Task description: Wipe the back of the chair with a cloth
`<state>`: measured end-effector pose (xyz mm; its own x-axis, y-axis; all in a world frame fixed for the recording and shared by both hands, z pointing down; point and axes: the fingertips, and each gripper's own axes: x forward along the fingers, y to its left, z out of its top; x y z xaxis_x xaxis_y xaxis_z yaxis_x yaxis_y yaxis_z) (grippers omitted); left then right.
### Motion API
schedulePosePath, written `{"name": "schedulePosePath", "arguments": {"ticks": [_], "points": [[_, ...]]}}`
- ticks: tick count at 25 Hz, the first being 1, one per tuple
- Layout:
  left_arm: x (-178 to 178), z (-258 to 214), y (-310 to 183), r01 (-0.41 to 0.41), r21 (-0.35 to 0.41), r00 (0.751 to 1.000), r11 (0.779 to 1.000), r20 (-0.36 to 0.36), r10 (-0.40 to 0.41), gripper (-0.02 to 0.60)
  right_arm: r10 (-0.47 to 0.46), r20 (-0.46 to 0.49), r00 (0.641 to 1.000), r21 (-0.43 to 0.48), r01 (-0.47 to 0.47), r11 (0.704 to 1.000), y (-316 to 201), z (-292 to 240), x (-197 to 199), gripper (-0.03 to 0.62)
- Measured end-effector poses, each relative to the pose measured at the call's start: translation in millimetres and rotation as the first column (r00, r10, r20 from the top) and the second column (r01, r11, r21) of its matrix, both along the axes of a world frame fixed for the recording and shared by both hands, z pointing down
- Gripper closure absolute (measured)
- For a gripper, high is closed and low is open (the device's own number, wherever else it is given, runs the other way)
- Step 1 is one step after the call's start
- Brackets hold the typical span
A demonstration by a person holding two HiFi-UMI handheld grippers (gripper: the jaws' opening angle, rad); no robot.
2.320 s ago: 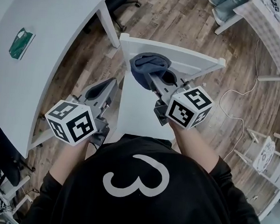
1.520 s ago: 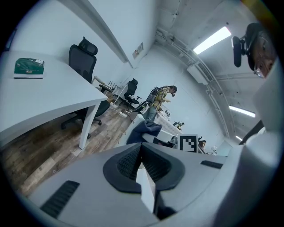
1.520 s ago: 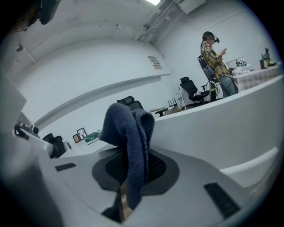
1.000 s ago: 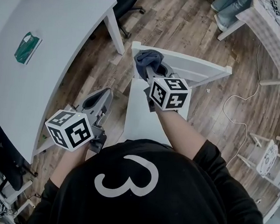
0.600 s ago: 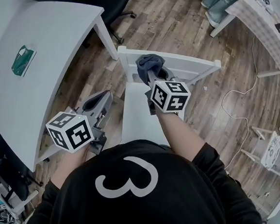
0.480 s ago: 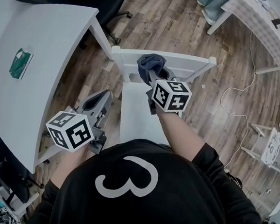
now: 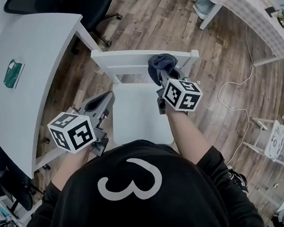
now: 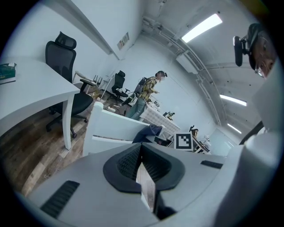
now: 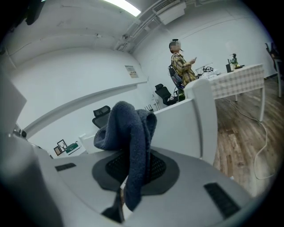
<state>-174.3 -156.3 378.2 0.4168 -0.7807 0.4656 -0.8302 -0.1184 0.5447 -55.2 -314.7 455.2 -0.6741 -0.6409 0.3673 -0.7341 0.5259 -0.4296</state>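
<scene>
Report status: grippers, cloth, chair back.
Right gripper shut on blue cloth. Cloth sits at the chair back, near its right end. Left gripper shut, empty, beside the seat. Nothing blocking the wipe.

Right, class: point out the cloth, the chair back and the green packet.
cloth [image 7: 162,63], head view, bunched top.
chair back [image 7: 122,59], head view, top rail left of the cloth.
green packet [image 7: 12,73], head view, its middle.

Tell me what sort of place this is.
Probably an office or lab workroom: a white desk, a black swivel chair beside it, strip lights overhead, and a wood-plank floor.
</scene>
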Motion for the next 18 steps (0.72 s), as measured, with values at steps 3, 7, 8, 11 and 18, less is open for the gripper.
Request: {"name": "schedulePosePath", "arguments": {"ticks": [3,7,8,11,18], "points": [[16.5,-0.1,-4.3,-0.007,-0.002,1.000,1.000,-0.002,0.007,0.568,0.023,-0.002,1.000,-0.008,-0.023,1.000,-8.5,0.6,26.4,0.543],[36.2,-1.1,-8.4,-0.011,-0.001,1.000,1.000,-0.013,0.011,0.568,0.048,-0.011,0.999,-0.018,-0.049,0.999,-16.9,-0.2,57.6,0.543],[40.1,-1.2,-9.1,-0.011,-0.002,1.000,1.000,-0.015,0.011,0.568,0.054,-0.015,0.998,-0.019,-0.055,0.998,-18.8,-0.3,64.1,0.543],[49.9,-0.1,-10.0,-0.007,-0.003,1.000,1.000,-0.024,0.007,0.568,0.068,-0.021,0.997,-0.026,-0.069,0.997,-23.7,0.8,79.6,0.543],[60.4,1.7,-5.6,-0.005,-0.006,0.999,1.000,-0.041,0.004,0.568,0.046,-0.022,0.999,-0.033,-0.046,0.998,-24.2,1.2,90.9,0.543]]}}
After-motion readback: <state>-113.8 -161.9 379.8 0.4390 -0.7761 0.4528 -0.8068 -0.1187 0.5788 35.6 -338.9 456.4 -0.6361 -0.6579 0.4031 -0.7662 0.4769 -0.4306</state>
